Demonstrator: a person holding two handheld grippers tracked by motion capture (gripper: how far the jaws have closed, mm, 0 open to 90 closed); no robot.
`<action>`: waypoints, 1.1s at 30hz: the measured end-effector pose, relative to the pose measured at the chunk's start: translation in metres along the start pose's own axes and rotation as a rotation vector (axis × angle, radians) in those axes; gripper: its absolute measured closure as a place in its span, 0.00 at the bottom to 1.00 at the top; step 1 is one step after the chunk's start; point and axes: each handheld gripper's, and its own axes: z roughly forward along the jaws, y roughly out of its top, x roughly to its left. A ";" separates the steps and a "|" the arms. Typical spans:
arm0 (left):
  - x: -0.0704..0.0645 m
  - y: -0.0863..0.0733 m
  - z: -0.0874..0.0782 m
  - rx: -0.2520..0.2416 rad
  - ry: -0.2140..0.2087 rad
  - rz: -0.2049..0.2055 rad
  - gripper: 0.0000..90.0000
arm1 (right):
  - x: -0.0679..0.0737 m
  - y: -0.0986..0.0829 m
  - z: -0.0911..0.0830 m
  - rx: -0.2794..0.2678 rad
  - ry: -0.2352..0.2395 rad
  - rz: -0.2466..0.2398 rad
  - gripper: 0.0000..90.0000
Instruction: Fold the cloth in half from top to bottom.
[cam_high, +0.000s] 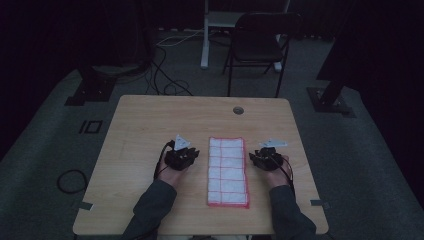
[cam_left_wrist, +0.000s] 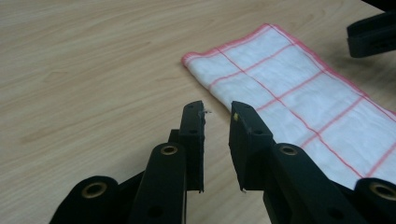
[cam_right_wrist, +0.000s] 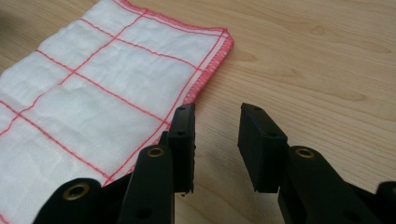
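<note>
Camera Placement

High view: fixed above, facing forward and down onto the whole worktop. Gripper views: riding low and close (jaws rising from below), facing inward, sharing the checked cloth from opposite edges.

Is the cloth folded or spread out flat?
Folded: the cloth lies as a narrow strip on the table, layered hems at its corner.

We're looking at a lab or studio: a bare wooden table sits on grey carpet, dark curtains hang all round, black stand bases flank it, cables snake across the floor, and a folding chair waits at the far side.
</note>
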 end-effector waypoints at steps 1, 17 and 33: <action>0.001 0.001 0.001 -0.001 0.003 -0.002 0.84 | 0.000 0.000 0.000 0.000 0.000 0.006 0.74; 0.005 0.007 0.022 0.002 -0.004 -0.042 0.80 | 0.006 0.006 0.010 0.004 0.010 0.005 0.68; -0.005 0.013 0.053 0.042 -0.028 -0.056 0.76 | 0.011 0.011 0.027 0.012 0.023 0.025 0.65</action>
